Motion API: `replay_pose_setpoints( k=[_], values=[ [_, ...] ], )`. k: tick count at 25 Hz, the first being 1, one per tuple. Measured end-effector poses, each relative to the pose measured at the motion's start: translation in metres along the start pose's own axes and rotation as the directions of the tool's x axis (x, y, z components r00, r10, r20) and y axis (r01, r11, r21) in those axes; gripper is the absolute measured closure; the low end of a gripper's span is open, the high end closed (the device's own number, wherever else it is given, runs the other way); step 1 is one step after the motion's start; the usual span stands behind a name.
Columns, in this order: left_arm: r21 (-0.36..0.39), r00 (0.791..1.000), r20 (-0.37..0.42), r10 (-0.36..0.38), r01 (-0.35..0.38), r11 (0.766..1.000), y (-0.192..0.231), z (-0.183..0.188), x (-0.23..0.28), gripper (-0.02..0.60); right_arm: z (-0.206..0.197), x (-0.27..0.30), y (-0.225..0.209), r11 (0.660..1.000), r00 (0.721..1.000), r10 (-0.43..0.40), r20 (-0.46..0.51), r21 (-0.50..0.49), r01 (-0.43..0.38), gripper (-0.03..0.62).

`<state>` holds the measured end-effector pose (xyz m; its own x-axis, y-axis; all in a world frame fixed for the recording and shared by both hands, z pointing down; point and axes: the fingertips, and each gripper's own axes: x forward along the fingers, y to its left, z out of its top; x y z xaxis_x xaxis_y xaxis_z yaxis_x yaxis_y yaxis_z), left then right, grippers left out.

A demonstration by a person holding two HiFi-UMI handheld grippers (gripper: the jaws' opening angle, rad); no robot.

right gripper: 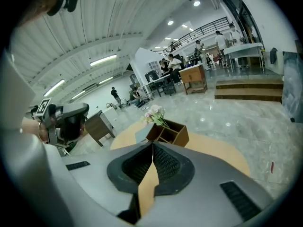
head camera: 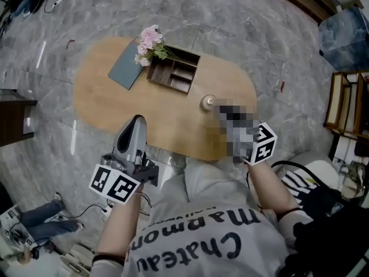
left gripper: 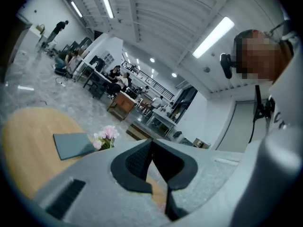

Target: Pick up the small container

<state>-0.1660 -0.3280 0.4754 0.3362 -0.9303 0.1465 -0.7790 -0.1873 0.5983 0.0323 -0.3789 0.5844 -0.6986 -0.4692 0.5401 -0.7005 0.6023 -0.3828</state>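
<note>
Container [head camera: 207, 102] sits on the counter [head camera: 104, 97], near the right gripper [head camera: 226, 115], at its 11 o'clock. From the left gripper [head camera: 136, 126] it is well apart, at 2 o'clock. Both grippers' fingers [right gripper: 165, 163] are pinched together and empty. Container is round, no long axis.

**A:** What fills the foreground?

**B:** The grey body of the left gripper [left gripper: 151, 143]. Its two dark, ribbed fingers [left gripper: 135, 162] meet at their tips, with nothing between them.

**A:** And beyond it?

**B:** On the left is a rounded, light wooden desk [left gripper: 28, 145]. A flat grey-blue folder [left gripper: 73, 144] lies on it, with a small bunch of pink flowers [left gripper: 106, 135] just beside the folder's far corner.

**A:** What about the room?

**B:** It is a large hall with a pale marble floor [left gripper: 52, 96] and long strip lights [left gripper: 213, 37] on a ribbed ceiling. Far off, people sit at tables. At the right edge a person in a white shirt [left gripper: 284, 112] leans in, wearing a dark headset [left gripper: 226, 65].
</note>
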Motion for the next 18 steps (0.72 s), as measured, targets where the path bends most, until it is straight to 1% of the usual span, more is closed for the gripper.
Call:
replay_pose_setpoints(
  k=[2,6,9,11,15,18],
  values=[
    [-0.045,0.999,-0.046,0.006,-0.008,0.999,0.015,-0.024,0.017,0.568,-0.023,0.017,-0.010,1.000,0.999,-0.007,-0.036,0.024,0.008,0.582],
    [-0.042,0.988,-0.155,0.004,-0.010,0.999,0.036,-0.076,0.046,0.568,-0.063,0.049,-0.028,0.995,0.996,-0.013,-0.085,0.096,0.021,0.582],
    [-0.038,0.967,-0.253,-0.017,0.008,0.999,0.042,-0.118,0.057,0.568,-0.096,0.065,-0.035,0.989,0.992,-0.010,-0.126,0.146,0.028,0.582],
    [-0.040,0.952,-0.306,-0.024,0.012,0.999,0.046,-0.144,0.064,0.568,-0.115,0.075,-0.040,0.986,0.988,-0.007,-0.157,0.162,0.032,0.582],
    [-0.068,0.929,-0.370,-0.016,-0.010,0.998,0.056,-0.188,0.075,0.568,-0.148,0.088,-0.055,0.981,0.972,-0.043,-0.230,0.175,0.085,0.582],
    [-0.081,0.915,-0.404,-0.021,-0.013,0.997,0.060,-0.209,0.077,0.568,-0.165,0.094,-0.062,0.975,0.961,-0.063,-0.268,0.187,0.116,0.580]
  ],
)
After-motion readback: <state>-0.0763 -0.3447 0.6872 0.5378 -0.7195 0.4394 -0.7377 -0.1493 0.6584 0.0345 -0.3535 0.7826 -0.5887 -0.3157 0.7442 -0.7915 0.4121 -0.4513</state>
